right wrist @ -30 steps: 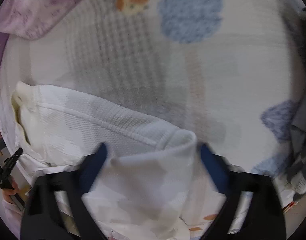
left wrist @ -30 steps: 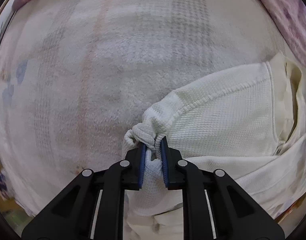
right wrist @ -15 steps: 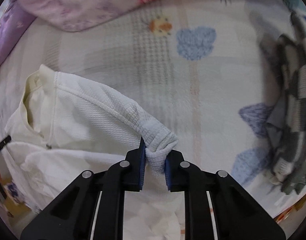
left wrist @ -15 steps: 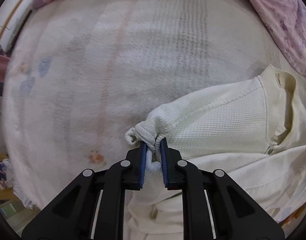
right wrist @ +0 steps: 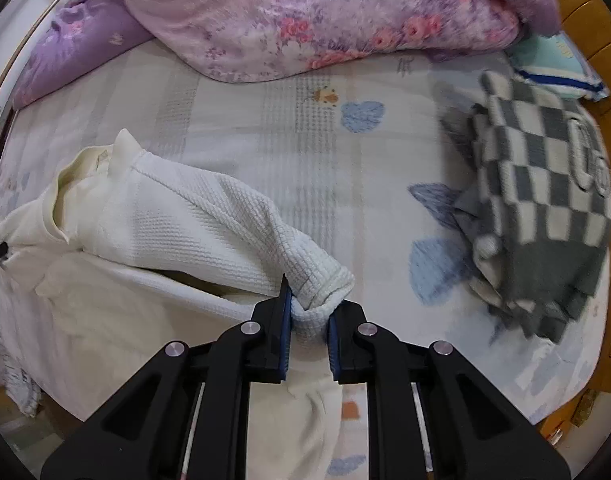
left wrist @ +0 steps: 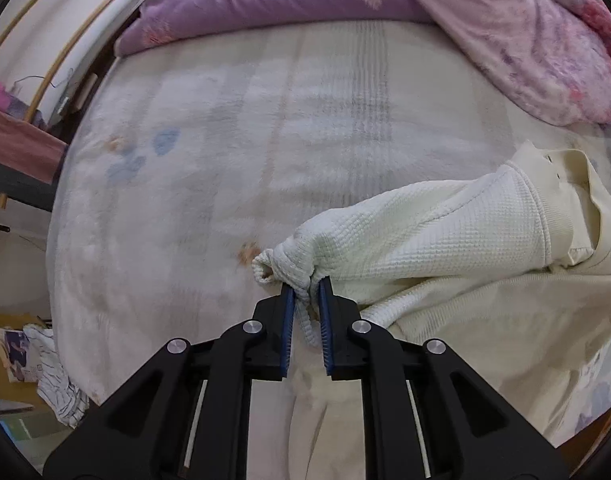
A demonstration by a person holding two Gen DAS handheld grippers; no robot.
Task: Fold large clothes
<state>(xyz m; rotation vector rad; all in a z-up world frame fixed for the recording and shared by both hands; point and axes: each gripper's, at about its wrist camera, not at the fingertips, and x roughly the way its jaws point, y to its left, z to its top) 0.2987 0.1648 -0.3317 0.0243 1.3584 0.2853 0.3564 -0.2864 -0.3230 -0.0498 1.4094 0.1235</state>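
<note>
Cream shirt [left wrist: 445, 240]: you see waffle-knit cloth, matt and bumpy, with a smoother plain-woven collar.
Left claw [left wrist: 305, 300]: matt black plastic, ribbed blue pads, shiny metal screws.
Right claw [right wrist: 307, 312]: the same matt black plastic and blue pads.
Bed blanket [right wrist: 265, 140]: your fuzzy, soft fleece, matt.
Floral quilt [right wrist: 305, 12]: smooth printed cloth.
Checked garment [right wrist: 537, 200]: thick, fuzzy knit.
Bed frame [right wrist: 597, 28]: glossy varnished wood.
</note>
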